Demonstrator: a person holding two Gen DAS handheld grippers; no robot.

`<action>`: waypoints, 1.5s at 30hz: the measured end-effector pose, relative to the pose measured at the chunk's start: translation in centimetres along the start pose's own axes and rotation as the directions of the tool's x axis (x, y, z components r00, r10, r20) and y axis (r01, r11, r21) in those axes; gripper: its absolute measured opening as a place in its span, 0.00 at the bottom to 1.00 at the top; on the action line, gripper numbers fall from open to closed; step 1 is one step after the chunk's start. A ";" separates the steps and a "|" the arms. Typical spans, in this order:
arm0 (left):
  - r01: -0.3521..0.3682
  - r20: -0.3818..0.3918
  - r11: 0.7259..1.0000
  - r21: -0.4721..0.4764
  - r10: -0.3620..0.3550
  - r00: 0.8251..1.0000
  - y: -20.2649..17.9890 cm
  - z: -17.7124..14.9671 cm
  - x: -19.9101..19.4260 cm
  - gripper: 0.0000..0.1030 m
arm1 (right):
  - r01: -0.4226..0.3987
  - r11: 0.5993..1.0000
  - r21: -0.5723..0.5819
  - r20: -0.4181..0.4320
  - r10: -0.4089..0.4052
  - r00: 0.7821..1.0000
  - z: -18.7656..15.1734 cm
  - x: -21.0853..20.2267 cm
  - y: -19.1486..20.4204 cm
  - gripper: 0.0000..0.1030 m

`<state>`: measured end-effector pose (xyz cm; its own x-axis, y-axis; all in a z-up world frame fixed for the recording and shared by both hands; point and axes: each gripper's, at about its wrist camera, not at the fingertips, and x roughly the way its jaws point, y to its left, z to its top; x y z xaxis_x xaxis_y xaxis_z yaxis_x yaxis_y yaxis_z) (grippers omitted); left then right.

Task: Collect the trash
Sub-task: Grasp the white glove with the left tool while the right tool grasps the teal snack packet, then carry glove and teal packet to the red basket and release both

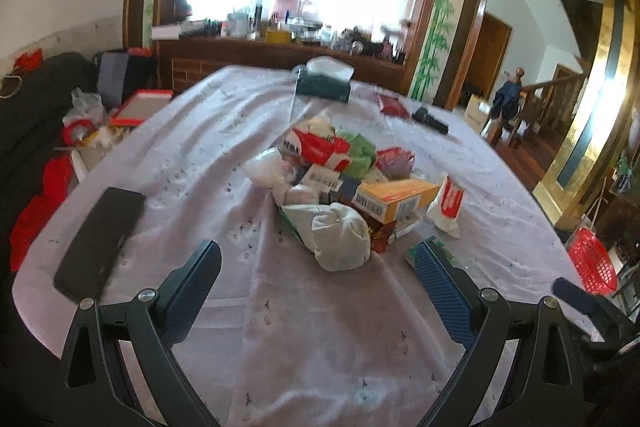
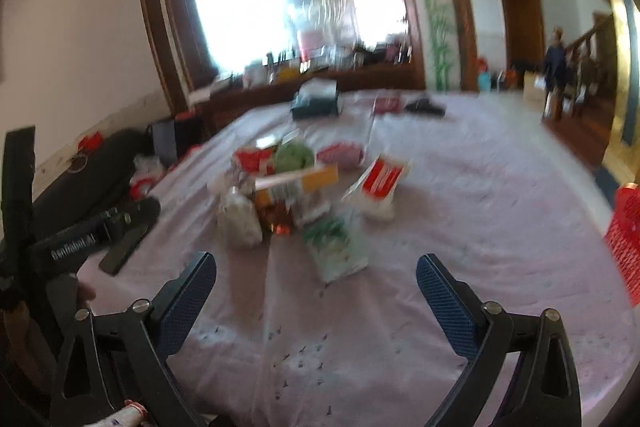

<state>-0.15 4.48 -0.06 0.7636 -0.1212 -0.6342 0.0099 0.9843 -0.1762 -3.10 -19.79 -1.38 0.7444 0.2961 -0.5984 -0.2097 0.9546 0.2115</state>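
My left gripper (image 1: pixel 318 263) hangs over the near edge of the table (image 1: pixel 192 131) with its jaws spread wide and nothing between them; my right gripper (image 2: pixel 316 275) is just as widely parted and just as bare. The trash pile (image 1: pixel 340 183) sits at twelve o'clock from the left jaws, in the middle of the pale cloth, and the left view is the sharp one: there I can pick out a crumpled white wad (image 1: pixel 340 239) at the pile's near end, an orange carton (image 1: pixel 396 199) with barcodes behind it, and a red-and-white packet (image 1: pixel 450 203) standing at about one o'clock, just beside the heap. A black phone (image 1: pixel 100 239) lies flat at ten o'clock, well apart from the pile. The right view is blurred, yet it alone shows a green-and-white wrapper (image 2: pixel 340 247) lying flat at twelve o'clock, nearer to me than the rest of the pile, and my left tool's black body entering at nine o'clock. A tissue box (image 1: pixel 324 83) stands at the far end, and a red basket (image 1: pixel 592 259) sits off the table at three o'clock.
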 end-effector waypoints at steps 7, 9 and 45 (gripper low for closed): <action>0.031 -0.172 0.999 -0.020 -0.034 0.985 -0.5 1.7 7.0 0.94 | -0.079 0.997 0.009 -0.131 0.080 0.988 1.3 5.9 -1.2 0.81; 0.034 -0.189 0.999 -0.027 -0.038 0.981 -0.6 1.9 8.3 0.93 | -0.073 0.997 -0.001 -0.176 0.071 0.982 1.7 8.1 -1.5 0.79; 0.274 -0.085 0.953 0.132 -0.265 0.961 -11.6 -0.1 -0.8 0.19 | 0.006 0.979 0.204 0.018 -0.010 1.000 0.6 -3.2 -9.0 0.29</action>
<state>-0.97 -6.88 2.44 0.6762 -0.3878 -0.6264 0.3037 0.9214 -0.2426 -3.27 -29.34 -0.90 0.7580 0.2862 -0.5861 -0.0717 0.9297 0.3612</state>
